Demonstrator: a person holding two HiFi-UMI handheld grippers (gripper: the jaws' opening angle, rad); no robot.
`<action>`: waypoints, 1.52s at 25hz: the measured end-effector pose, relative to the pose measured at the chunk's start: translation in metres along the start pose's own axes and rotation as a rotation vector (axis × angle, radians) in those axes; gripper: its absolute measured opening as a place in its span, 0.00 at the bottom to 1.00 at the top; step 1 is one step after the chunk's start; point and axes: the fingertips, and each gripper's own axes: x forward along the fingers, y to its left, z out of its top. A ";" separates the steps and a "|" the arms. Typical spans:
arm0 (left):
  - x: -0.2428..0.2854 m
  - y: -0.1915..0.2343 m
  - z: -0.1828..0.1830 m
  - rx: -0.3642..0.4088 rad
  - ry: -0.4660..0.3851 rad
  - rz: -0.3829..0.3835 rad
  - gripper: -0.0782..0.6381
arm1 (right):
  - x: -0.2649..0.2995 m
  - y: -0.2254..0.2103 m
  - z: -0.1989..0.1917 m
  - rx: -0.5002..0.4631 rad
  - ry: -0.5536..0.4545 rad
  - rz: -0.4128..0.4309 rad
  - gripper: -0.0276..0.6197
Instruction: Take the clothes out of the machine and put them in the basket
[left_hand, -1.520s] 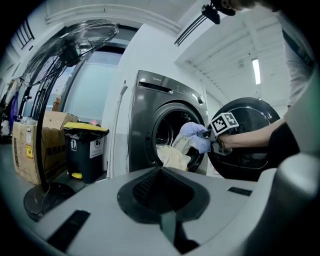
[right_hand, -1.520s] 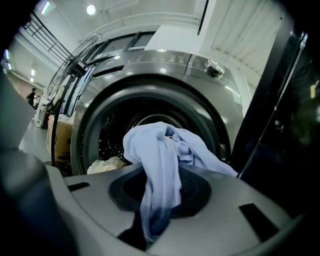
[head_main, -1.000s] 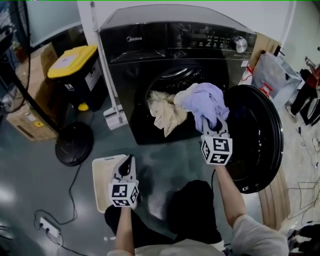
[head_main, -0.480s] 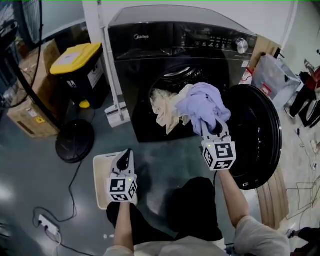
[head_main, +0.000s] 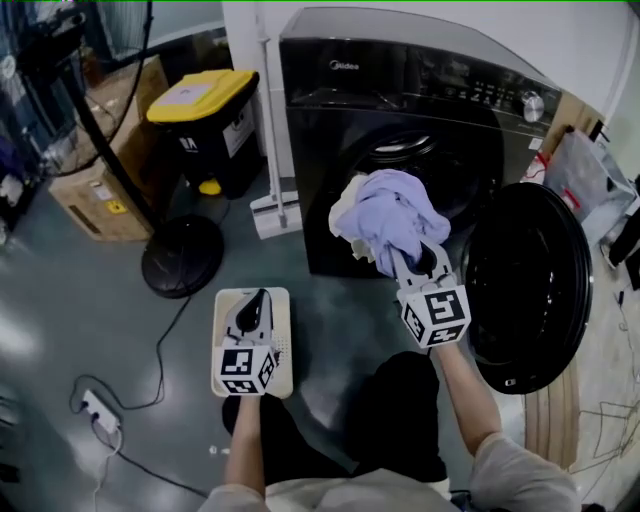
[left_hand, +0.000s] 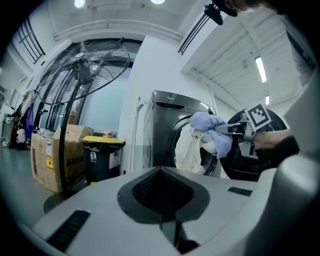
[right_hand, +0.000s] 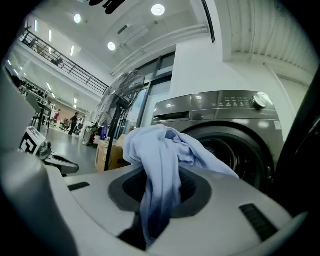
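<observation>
The black washing machine (head_main: 400, 80) stands with its round door (head_main: 525, 285) swung open to the right. My right gripper (head_main: 415, 262) is shut on a lavender garment (head_main: 392, 215), held in front of the drum opening (head_main: 440, 165). A cream garment (head_main: 343, 200) hangs against the lavender one on its left. In the right gripper view the lavender garment (right_hand: 160, 155) drapes over the jaws and runs down between them. My left gripper (head_main: 258, 298) hovers over the white basket (head_main: 284, 330) on the floor, jaws together and holding nothing. The left gripper view shows both garments (left_hand: 202, 137) ahead.
A black bin with a yellow lid (head_main: 205, 120) and a cardboard box (head_main: 100, 190) stand left of the machine. A fan's round base (head_main: 182, 257) sits on the floor beside the basket. A cable runs to a power strip (head_main: 100, 410). My knees are below the grippers.
The right gripper has drawn the lavender garment out and leftward from the drum, and the cream garment came along with it. The left gripper shifted a little over the basket.
</observation>
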 end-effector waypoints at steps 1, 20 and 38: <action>-0.006 0.007 0.002 0.002 -0.002 0.021 0.13 | 0.005 0.011 0.002 0.003 -0.006 0.030 0.19; -0.137 0.125 0.005 0.010 0.001 0.366 0.13 | 0.066 0.200 0.016 0.024 -0.068 0.506 0.19; -0.174 0.149 -0.033 -0.034 0.052 0.431 0.13 | 0.093 0.309 -0.090 -0.187 0.154 0.813 0.20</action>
